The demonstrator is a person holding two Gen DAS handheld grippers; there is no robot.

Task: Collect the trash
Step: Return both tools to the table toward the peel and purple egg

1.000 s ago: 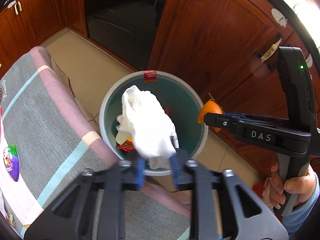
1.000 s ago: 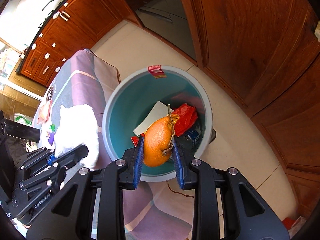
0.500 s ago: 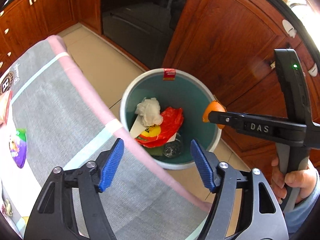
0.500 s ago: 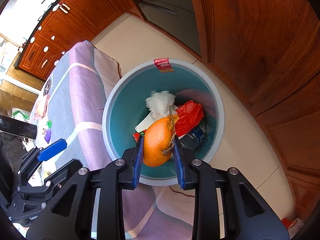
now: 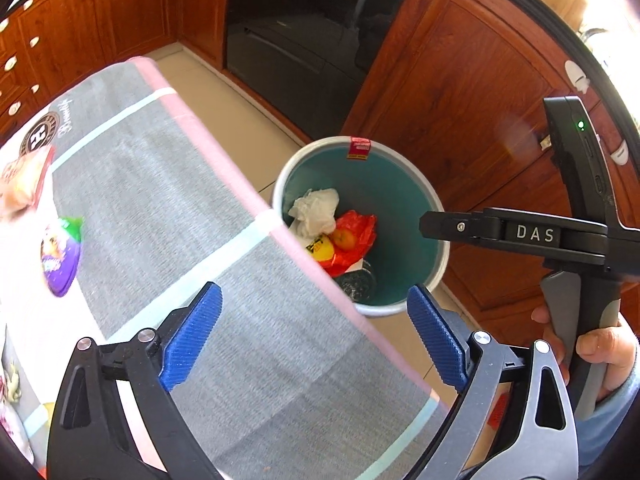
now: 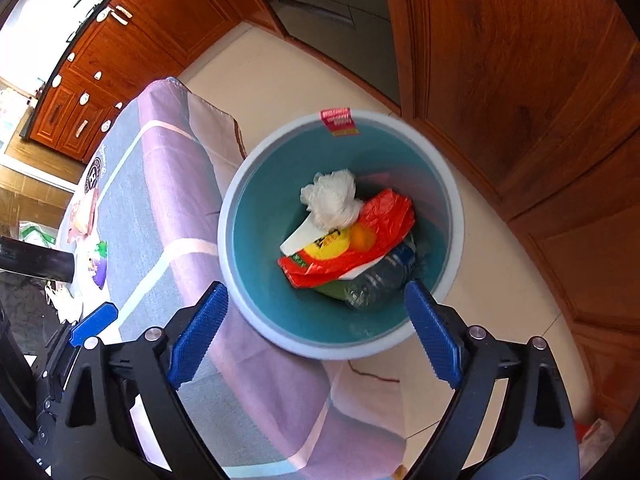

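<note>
Both claws, left claw and right claw, have just been opening and gape empty above the bin. The orange and tissue lie inside, dropped as trash. More wrappers wait at nine o'clock on the counter.

A home kitchen is showing here. Reddish wooden cabinets with pale handles are lining the walls, and a dark built-in oven is sitting between them. Pale floor tiles are running underneath. A table is wearing a grey cloth with pink and light-blue stripes, and a teal waste bin is standing on the floor just beside it, holding household rubbish.
</note>
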